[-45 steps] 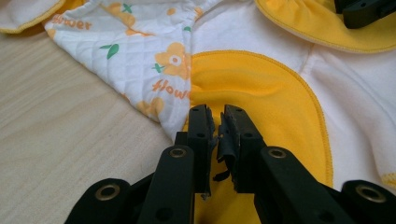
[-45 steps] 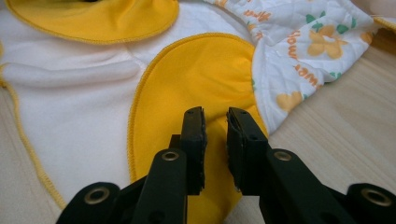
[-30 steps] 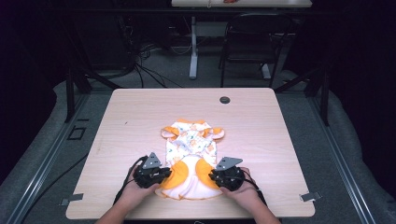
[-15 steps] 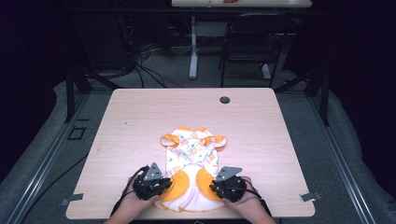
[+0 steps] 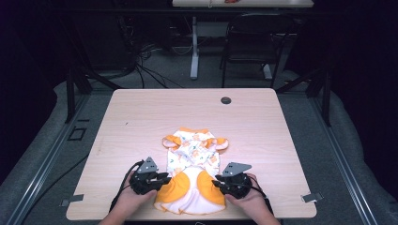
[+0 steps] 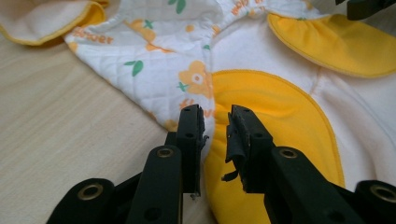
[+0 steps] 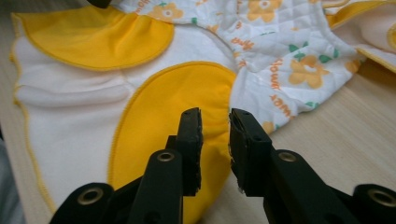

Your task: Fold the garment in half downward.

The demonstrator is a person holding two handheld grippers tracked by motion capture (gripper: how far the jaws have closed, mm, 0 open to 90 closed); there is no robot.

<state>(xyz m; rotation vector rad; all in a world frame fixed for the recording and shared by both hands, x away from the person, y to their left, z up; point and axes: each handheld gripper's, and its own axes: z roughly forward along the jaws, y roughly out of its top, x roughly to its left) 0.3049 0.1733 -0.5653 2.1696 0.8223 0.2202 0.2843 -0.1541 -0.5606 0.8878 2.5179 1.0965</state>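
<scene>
We see the table (image 5: 141, 117) lit evenly from above while the room beyond falls into near darkness. Both gripper views are bright and soft-shadowed; the garment (image 6: 154, 70) blurs toward the far edge, the black jaws staying fairly sharp.

A lab: dark room; bare wooden table (image 5: 141, 117); floor cables (image 5: 141, 70); chair (image 5: 248, 42).

White-and-orange flower-print baby garment (image 5: 191, 174) lying crumpled flat near table's front edge
</scene>
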